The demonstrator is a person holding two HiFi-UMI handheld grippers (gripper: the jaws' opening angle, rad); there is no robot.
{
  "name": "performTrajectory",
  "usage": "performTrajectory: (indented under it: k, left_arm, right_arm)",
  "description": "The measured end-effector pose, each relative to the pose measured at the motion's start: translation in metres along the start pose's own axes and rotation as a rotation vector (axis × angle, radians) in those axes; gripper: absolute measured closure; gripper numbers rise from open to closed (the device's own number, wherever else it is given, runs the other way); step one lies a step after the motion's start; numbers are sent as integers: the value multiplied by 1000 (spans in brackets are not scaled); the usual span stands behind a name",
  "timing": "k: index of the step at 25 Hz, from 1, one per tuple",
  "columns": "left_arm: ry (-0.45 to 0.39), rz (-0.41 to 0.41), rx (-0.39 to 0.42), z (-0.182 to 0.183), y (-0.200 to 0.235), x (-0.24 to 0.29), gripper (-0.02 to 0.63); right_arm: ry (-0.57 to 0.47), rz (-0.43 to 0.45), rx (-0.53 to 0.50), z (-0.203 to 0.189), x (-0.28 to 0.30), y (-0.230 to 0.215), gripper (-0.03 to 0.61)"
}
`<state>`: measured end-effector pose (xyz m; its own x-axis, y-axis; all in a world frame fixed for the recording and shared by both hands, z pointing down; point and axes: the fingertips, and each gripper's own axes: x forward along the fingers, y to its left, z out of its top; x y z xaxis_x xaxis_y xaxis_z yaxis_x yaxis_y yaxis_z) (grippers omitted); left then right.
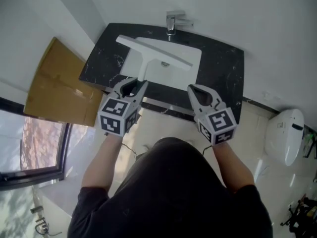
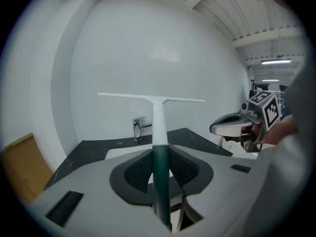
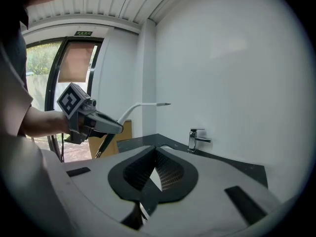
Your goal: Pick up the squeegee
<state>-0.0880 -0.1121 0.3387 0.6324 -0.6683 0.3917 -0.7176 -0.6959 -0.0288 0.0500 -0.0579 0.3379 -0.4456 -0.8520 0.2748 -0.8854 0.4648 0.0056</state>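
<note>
The squeegee (image 1: 154,51) is white, with a long T-shaped blade and a dark green grip. It hangs in the air above the white sink basin (image 1: 187,58), its blade slanting across the basin. My left gripper (image 1: 139,83) is shut on the grip, which runs between the pads in the left gripper view, where the squeegee (image 2: 159,120) stands upright with its blade level on top. My right gripper (image 1: 191,88) is shut on nothing, a little to the right of the left one, over the counter's front edge. In the right gripper view the squeegee (image 3: 139,105) sticks up from the left gripper (image 3: 117,128).
A black marble counter (image 1: 225,68) surrounds the basin, with a chrome faucet (image 1: 171,23) at the back wall. A sheet of cardboard (image 1: 57,86) leans at the left, next to a window (image 1: 29,145). A white toilet (image 1: 285,135) stands at the right.
</note>
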Motion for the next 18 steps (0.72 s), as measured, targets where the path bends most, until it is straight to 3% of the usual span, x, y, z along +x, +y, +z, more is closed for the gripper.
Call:
performTrajectory:
  k: [9, 18]
  left_arm:
    - [1, -71, 32, -53, 30, -99, 512]
    - [-38, 15, -16, -65, 14, -129, 512]
  right_arm:
    - [23, -122, 80, -25, -16, 82, 578]
    - [22, -59, 55, -28, -50, 88, 578]
